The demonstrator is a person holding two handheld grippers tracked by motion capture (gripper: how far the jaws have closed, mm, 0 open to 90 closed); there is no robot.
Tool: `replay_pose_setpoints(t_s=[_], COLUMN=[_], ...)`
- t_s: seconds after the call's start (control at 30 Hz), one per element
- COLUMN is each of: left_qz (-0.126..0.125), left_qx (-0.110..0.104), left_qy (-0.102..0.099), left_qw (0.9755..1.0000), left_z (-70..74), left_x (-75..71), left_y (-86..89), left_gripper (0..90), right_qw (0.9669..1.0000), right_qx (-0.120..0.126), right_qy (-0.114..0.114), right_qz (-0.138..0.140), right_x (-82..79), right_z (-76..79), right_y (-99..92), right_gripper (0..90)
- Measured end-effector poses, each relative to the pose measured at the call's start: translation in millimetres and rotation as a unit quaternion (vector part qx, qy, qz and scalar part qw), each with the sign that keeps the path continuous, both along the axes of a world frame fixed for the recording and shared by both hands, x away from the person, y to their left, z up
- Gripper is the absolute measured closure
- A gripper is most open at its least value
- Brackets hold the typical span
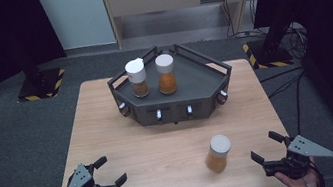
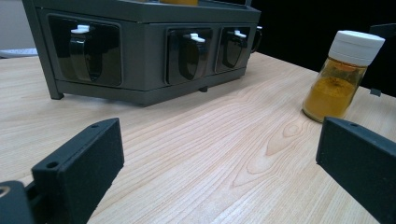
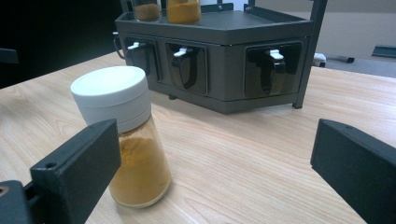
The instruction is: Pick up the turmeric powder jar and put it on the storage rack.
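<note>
Two white-capped spice jars (image 1: 152,76) already stand on the dark rack (image 1: 202,75) at upper centre, while the third spice jar (image 1: 218,153) waits at lower right on the table (image 1: 110,133), just beside our right gripper (image 1: 267,147); our left gripper (image 1: 110,170) sits at lower left, both with jaws spread and empty.

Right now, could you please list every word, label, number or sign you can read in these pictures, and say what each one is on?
None can be read.
The spice jar on the table: plain white cap, no label.
The two jars on the rack: no label to be seen.
The grey rack: no writing on its front.
The left gripper and the right gripper: no markings.
The floor plates bear yellow and black stripes, no words.
</note>
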State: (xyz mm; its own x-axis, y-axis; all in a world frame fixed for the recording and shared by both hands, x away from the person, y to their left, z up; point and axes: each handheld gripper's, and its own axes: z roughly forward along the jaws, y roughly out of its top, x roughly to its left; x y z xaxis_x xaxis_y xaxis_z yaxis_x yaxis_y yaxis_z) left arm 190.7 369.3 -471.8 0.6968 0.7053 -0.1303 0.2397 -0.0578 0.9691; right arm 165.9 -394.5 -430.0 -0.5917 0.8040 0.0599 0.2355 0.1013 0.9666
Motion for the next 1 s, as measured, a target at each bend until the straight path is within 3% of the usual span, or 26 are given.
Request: replay_pose_setpoints(t_s=[1.0], left_qz=[0.001], left_qx=[0.002], left_qy=[0.002], left_qw=[1.0], left_z=[0.2], left_x=[0.5], left_y=[-0.5], left_gripper=[0.0], right_qw=[0.9999], right_qx=[0.009], right_qy=[-0.006], right_qz=[0.005], right_x=[-4.5], right_z=[7.0], right_y=[-3.9], right_gripper=[0.5])
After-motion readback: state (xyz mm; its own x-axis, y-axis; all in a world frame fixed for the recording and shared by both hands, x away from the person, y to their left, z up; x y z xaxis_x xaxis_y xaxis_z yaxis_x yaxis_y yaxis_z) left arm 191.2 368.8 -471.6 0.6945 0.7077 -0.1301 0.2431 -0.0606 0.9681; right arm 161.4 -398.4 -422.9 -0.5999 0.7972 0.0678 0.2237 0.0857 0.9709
